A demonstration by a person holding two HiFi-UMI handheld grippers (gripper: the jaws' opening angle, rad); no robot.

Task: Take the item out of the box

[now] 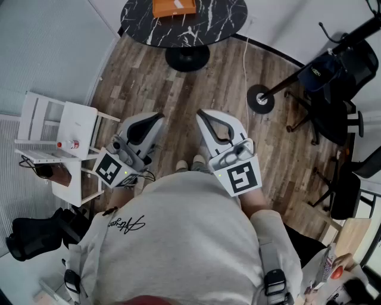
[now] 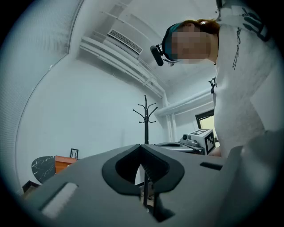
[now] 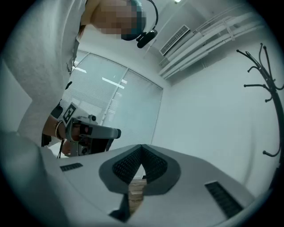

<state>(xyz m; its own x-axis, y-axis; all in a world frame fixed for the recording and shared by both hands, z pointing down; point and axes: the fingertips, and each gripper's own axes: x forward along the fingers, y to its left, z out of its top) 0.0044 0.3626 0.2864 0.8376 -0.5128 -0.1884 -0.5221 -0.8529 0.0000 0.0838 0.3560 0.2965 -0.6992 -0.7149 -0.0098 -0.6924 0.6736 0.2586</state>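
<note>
While both grippers hang close in front of the person's body, I see the orange box (image 1: 174,7) resting on the round black marble table (image 1: 202,27) ahead, well apart from either of them. The left gripper (image 1: 158,117) has its jaws pressed together at the tips, with nothing between them. The right gripper (image 1: 202,113) is likewise closed and empty. In its own view the tips meet, and a strip of the wooden floor (image 1: 238,77) shows through the opening behind them. The two grippers sit side by side, pointing forward over the floor, roughly toward the table's pedestal base (image 1: 187,58). The top of the head view cuts the box off partway, and I can't tell what is inside it. The left gripper view shows the box low at the left, beside the table's edge.
</note>
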